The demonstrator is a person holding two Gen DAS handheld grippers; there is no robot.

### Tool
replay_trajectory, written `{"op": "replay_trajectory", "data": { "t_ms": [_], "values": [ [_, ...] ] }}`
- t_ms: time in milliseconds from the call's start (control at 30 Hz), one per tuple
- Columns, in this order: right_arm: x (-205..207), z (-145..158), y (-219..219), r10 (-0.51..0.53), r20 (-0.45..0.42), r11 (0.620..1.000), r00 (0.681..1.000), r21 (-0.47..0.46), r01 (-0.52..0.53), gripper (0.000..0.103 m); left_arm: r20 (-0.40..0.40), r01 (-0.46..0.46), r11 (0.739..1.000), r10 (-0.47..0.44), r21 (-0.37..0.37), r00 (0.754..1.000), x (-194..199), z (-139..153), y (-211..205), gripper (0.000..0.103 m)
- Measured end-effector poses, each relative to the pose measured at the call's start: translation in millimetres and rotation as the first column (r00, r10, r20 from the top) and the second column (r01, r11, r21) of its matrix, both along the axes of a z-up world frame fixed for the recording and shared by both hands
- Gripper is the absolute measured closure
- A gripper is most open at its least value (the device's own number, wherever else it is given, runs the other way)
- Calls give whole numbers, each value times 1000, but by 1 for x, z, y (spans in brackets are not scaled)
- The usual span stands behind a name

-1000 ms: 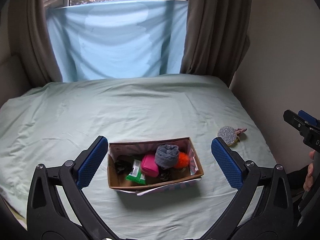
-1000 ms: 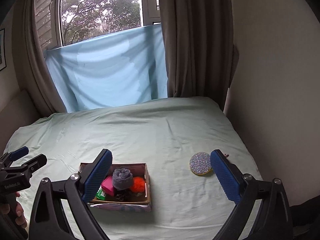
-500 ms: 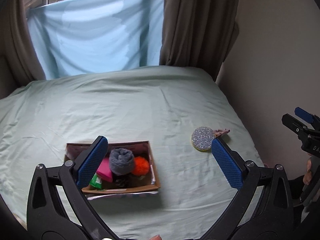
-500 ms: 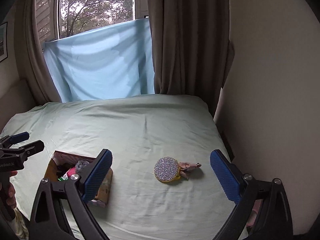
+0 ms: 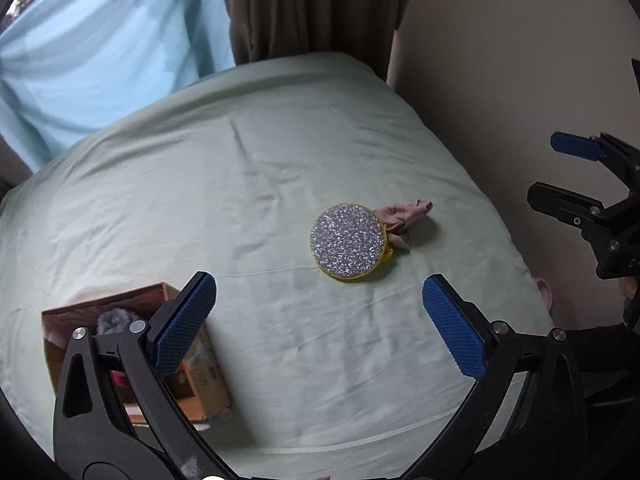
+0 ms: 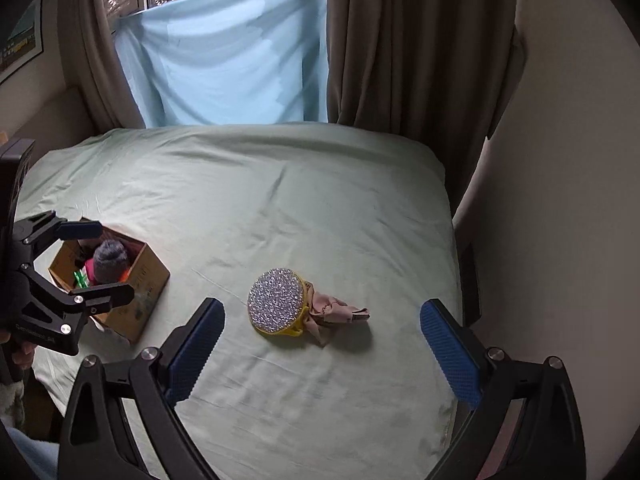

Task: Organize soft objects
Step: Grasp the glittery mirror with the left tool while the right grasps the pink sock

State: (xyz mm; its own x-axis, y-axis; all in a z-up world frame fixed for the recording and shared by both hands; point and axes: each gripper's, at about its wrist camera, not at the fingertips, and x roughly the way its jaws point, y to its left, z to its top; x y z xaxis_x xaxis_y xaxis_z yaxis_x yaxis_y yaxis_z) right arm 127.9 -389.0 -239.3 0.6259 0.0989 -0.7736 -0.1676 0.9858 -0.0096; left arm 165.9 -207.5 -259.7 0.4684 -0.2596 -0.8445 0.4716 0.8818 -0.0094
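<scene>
Bedsheet, pale green, carries a round glittery pad with a crumpled pink cloth touching its right edge. Both the left gripper and the right gripper hover empty, fingers spread wide. A cardboard box of soft items sits well apart, leftward.

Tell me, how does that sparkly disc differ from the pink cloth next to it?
The disc is round, flat and silver-glittered with a yellow rim; the pink cloth is crumpled, matte and irregular. The disc looks wider; the cloth trails off to a narrow end, away from the box. Both lie touching on the green sheet, outside the box, with neither gripper holding them.
</scene>
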Motion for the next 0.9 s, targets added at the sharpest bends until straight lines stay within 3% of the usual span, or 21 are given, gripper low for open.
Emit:
{"op": "replay_trajectory", "data": {
  "t_ms": [300, 667, 833, 900],
  "values": [
    [47, -94, -24, 168, -105, 982, 980, -66, -175, 5, -82, 206, 974, -198, 98, 977, 48, -92, -60, 0],
    [86, -189, -15, 417, -152, 892, 896, -123, -435, 5, -117, 429, 876, -413, 221, 903, 74, -184, -106, 0],
    [94, -218, -5, 486, -155, 854, 860, -122, -505, 6, -123, 434, 876, -417, 212, 901, 91, -207, -112, 0],
    [98, -228, -2, 507, -164, 841, 846, -119, -527, 14, -141, 441, 876, -421, 194, 896, 98, -216, -114, 0]
  ]
}}
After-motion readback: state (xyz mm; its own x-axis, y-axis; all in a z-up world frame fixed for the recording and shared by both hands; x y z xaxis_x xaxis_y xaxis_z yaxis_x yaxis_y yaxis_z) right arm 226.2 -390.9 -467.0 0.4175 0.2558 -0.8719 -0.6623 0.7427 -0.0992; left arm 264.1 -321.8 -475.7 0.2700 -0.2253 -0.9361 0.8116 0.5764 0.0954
